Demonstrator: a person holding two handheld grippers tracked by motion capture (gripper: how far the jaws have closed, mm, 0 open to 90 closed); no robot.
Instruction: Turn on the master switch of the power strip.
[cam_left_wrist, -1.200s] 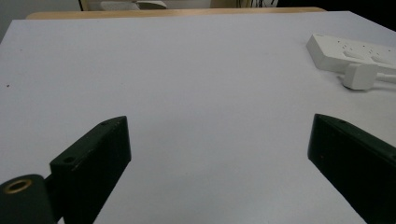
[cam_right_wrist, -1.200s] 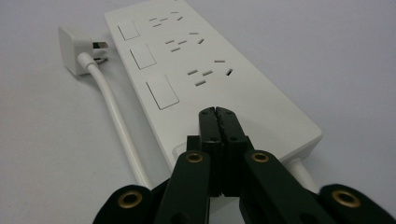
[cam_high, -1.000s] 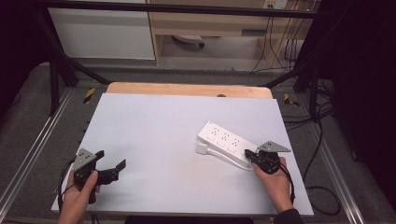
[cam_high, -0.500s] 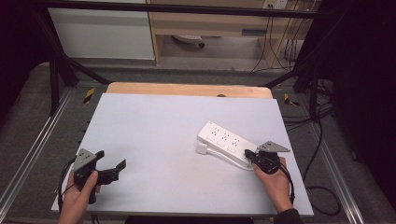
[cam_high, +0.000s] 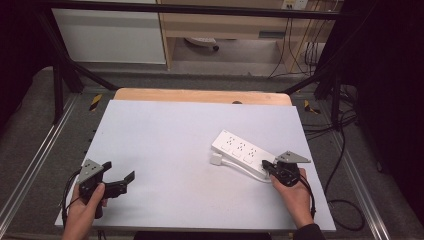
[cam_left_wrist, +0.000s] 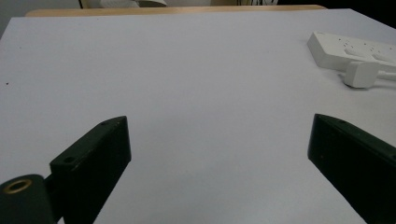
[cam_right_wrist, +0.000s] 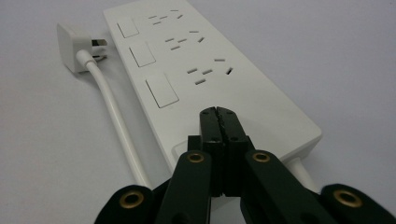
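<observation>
Power strip (cam_right_wrist: 210, 79) lies under clenched right tongs (cam_right_wrist: 219, 114); left tongs (cam_left_wrist: 215, 154), released, well apart.

We hold our left gripper (cam_high: 120, 181) low with its jaws spread wide. Our right gripper (cam_high: 267, 165) has its jaws pressed together.

My right gripper (cam_right_wrist: 218, 114) low in frame, jaws pressed flat together, nothing between them. Tips sit over near end of white power strip (cam_right_wrist: 205, 70); contact with its top cannot tell. Strip runs away from me on pale table (cam_right_wrist: 336, 42), three rocker switches (cam_right_wrist: 161, 90) along left side, socket holes along right. White cable (cam_right_wrist: 114, 116) lies just beside strip's left edge, ends in white plug (cam_right_wrist: 74, 44), prongs toward strip's far corner.
</observation>
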